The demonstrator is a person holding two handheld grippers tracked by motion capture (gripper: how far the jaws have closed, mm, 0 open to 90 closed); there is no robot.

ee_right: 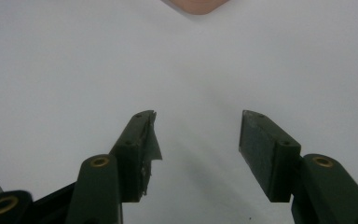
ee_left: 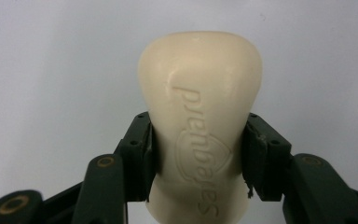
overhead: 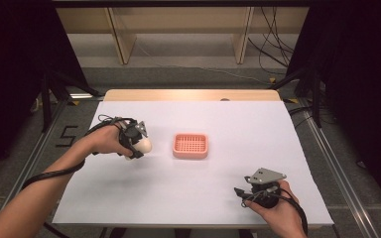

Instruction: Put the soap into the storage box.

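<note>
Cream-coloured, smooth bar of soap [ee_left: 200, 126] sits pinched between the left gripper [overhead: 138, 144] jaws, just above the white table cover [overhead: 188, 193], left of the pink plastic soap dish [overhead: 190, 146]. Soap is slippery, so it could slide out. The right gripper [ee_right: 198, 154] is spread, empty.

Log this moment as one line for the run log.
left tool: shut on cream soap bar | right tool: open, nothing between | pink slotted soap dish: on table, nothing in it

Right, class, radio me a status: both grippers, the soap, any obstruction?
Left gripper shut on soap bar. Right gripper open, empty. Pink soap dish beside soap, path clear.
</note>
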